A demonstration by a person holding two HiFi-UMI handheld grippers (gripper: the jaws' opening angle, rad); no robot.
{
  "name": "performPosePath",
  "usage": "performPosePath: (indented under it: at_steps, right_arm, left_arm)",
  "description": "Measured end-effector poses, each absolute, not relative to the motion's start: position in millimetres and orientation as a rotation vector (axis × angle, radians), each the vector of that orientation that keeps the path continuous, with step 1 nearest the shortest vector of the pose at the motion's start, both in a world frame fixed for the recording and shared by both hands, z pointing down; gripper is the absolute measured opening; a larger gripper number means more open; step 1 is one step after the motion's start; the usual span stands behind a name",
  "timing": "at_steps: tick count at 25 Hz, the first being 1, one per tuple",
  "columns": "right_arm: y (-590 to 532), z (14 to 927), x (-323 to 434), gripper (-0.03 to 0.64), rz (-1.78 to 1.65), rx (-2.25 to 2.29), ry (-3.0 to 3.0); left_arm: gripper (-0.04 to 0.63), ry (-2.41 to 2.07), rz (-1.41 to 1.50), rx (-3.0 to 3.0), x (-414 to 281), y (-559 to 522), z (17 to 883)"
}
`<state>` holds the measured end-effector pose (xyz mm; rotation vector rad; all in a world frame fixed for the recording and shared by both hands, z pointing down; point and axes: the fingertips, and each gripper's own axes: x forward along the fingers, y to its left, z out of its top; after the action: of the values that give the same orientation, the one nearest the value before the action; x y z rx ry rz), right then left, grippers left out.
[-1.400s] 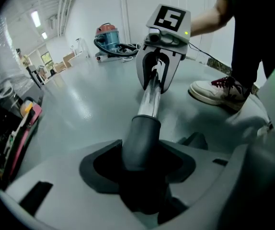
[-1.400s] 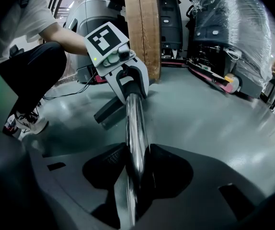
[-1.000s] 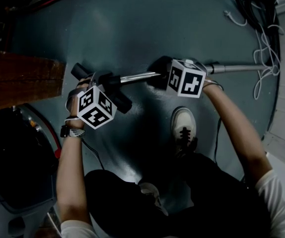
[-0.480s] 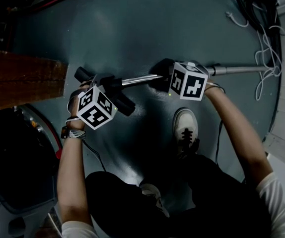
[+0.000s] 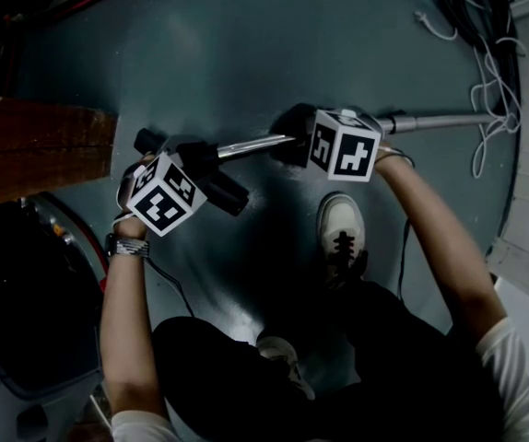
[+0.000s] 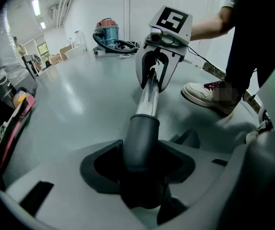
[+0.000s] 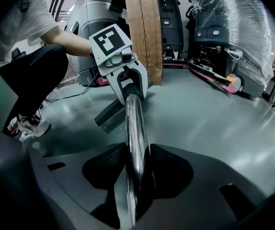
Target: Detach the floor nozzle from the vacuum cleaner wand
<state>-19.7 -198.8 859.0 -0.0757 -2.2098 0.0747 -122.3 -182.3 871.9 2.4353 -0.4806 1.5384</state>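
While the joint looks unbroken, the black plastic floor nozzle (image 5: 220,184) sits at the left end of the shiny chrome wand (image 5: 251,145), low over the grey-green floor (image 5: 246,44). Its dark grey socket (image 6: 140,138) still has the tube running into it. Further left of that end lies a brown wooden plank (image 5: 34,145). The left tongs (image 6: 138,164) are clamped on the socket, just where the wand enters it. Toward the wand's middle, the right tongs (image 7: 133,169) are clamped on the bare chrome tube. Just below the wand on that side stands the person's white sneaker (image 5: 342,230).

The likely next step is pulling the two apart, and the risks lie in the grips. The chrome is smooth and round, so the right tongs could slide along it instead of holding it back. A pull off the wand's line could jam the socket rather than free it. If the socket gives suddenly, the nozzle could swing down and strike the floor.

Compared with a second ago, the left tongs have rolled and shifted slightly away from the wand's left end, and the nozzle has turned with them. The right tongs and the wand are where they were.
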Motion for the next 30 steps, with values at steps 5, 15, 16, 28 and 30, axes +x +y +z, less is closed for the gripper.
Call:
performPosePath:
  at_steps: [5, 15, 16, 28, 30]
  right_arm:
    - [-200, 859, -20, 0.170, 0.076, -0.068, -2.207]
    - [-202, 858, -21, 0.170, 0.071, -0.057, -2.216]
    - [-202, 858, -21, 0.170, 0.072, -0.060, -2.217]
    - [-211, 869, -18, 0.176, 0.106, -0.048, -2.186]
    - [-214, 870, -19, 0.176, 0.113, -0.041, -2.183]
  left_arm:
    - [0.195, -0.527, 1.648, 2.488, -125, -185, 871]
    - [0.195, -0.574, 1.803, 2.527, -131, -191, 869]
    - [0.195, -0.564, 1.782, 2.518, -130, -189, 870]
    - [0.195, -0.795, 1.572, 2.160, -216, -184, 878]
    - [0.195, -0.785, 1.559, 2.152, -219, -179, 880]
